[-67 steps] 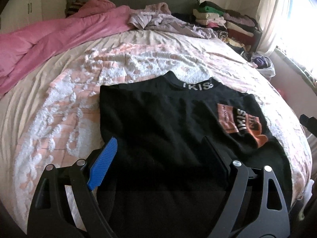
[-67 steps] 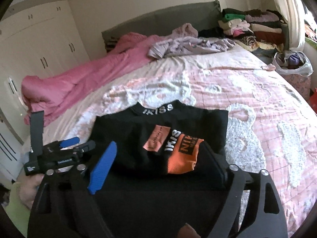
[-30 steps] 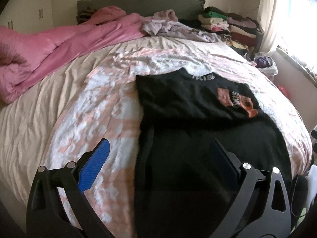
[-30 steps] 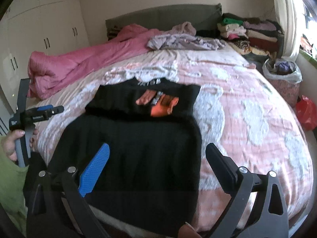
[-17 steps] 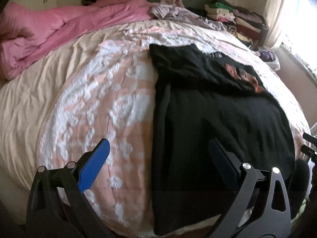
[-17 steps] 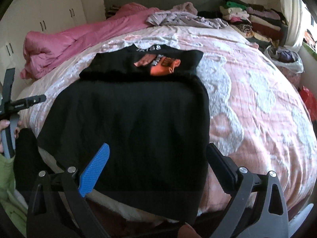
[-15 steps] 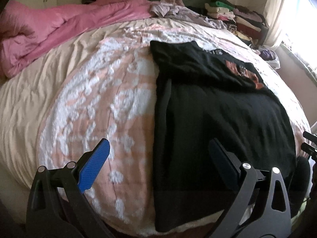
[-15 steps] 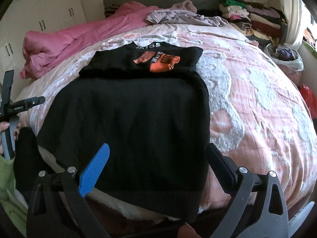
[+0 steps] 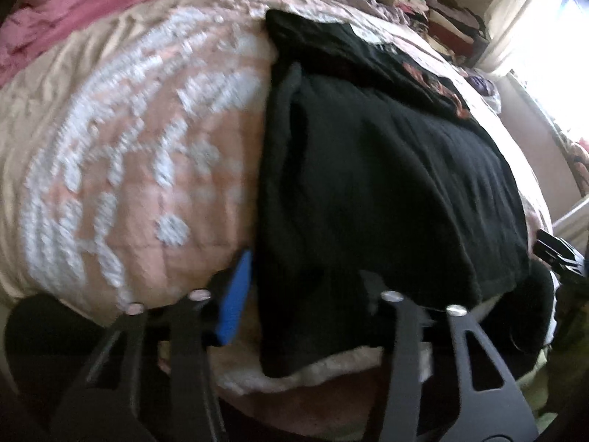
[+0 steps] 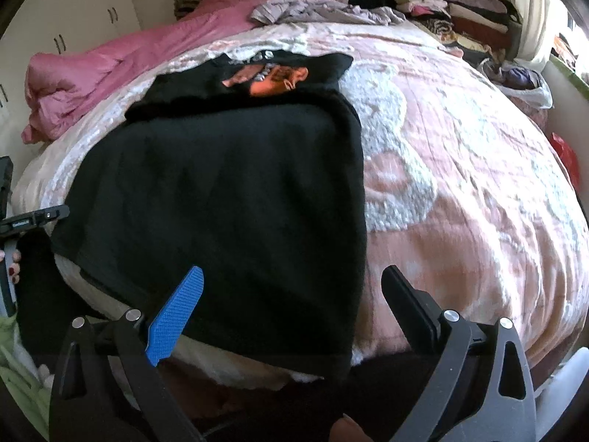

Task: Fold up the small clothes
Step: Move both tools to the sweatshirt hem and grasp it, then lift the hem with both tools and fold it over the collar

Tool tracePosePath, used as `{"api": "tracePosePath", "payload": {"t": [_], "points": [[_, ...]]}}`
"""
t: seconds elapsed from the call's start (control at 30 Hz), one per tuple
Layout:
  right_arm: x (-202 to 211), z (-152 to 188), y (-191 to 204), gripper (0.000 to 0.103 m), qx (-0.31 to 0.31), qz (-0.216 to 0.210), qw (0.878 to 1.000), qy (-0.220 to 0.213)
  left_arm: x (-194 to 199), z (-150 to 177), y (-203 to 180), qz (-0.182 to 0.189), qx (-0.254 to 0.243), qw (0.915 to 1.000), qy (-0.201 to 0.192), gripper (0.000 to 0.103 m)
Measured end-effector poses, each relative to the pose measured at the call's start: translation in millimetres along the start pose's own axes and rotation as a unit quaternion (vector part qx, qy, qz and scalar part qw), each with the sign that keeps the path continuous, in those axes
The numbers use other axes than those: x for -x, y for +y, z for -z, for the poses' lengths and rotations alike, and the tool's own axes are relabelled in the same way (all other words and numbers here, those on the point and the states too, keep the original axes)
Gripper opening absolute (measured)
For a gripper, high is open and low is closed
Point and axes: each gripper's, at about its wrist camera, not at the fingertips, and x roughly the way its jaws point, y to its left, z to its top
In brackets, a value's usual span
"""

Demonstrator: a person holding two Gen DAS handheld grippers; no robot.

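Observation:
A black garment (image 10: 228, 199) with an orange print (image 10: 276, 77) lies spread lengthwise on the bed, its top part folded over and its bottom hem hanging over the near edge. It also shows in the left wrist view (image 9: 375, 184). My left gripper (image 9: 305, 276) is open and straddles the garment's near left hem corner, blue finger (image 9: 235, 294) on the bedspread side. My right gripper (image 10: 294, 294) is open and straddles the near right hem corner.
The bed has a pink and white bedspread (image 10: 460, 169). A pink duvet (image 10: 110, 62), loose lilac clothes (image 10: 324, 11) and a stack of folded clothes (image 10: 460, 7) lie at the far end. A bag (image 10: 522, 81) sits by the window side.
Both grippers have pulled back from the folded top of the garment to the bed's near edge and lowered onto the hem corners. The left jaws have narrowed.

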Motion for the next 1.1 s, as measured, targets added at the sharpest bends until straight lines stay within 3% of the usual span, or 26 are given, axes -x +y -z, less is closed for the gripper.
{"api": "tracePosePath", "payload": {"t": [0.13,0.5,0.53,0.57,0.6,0.63,0.77,0.87,1.0,1.1], "points": [[-3.5,7.1,-3.6,0.082,-0.003,0.002,1.000,0.013,-3.1,5.2,-0.1,-0.001,0.003,1.0000,0.005,0.034],[-17.3,15.5,-24.4,0.058,-0.044,0.004,0.998,0.037,-10.1,9.1,-4.0,-0.015,-0.005,0.9999,-0.001,0.035],[-16.5,15.4,-24.5,0.048,-0.044,0.004,0.998,0.034,-9.9,9.7,-5.6,-0.017,-0.010,0.9998,-0.004,0.029],[-14.8,15.0,-24.0,0.031,-0.042,0.000,0.999,0.031,-9.9,9.5,-6.6,-0.016,-0.010,0.9998,-0.005,0.024],[-12.2,14.4,-23.1,0.023,-0.038,-0.009,0.999,0.028,-7.9,9.2,-6.9,-0.012,-0.009,0.9999,-0.007,0.011],[-10.1,13.8,-21.3,0.014,-0.033,-0.014,0.999,0.026,-6.0,8.4,-6.9,-0.012,-0.009,0.9998,-0.009,0.007],[-8.3,13.3,-17.7,0.011,-0.024,-0.009,0.999,0.025,2.1,6.9,-4.1,0.007,0.000,0.9999,-0.010,0.005],[-14.4,15.0,-23.1,0.020,-0.039,-0.012,0.998,0.038,-0.2,8.5,-6.7,0.010,-0.006,0.9999,0.000,0.005],[-17.2,15.5,-23.3,0.023,-0.039,-0.014,0.998,0.042,-8.7,10.9,-3.6,0.012,0.005,0.9999,0.007,0.008],[-12.3,14.1,-21.8,0.013,-0.033,-0.019,0.999,0.034,-5.7,9.3,-3.4,0.013,0.005,0.9999,0.003,0.004]]}}
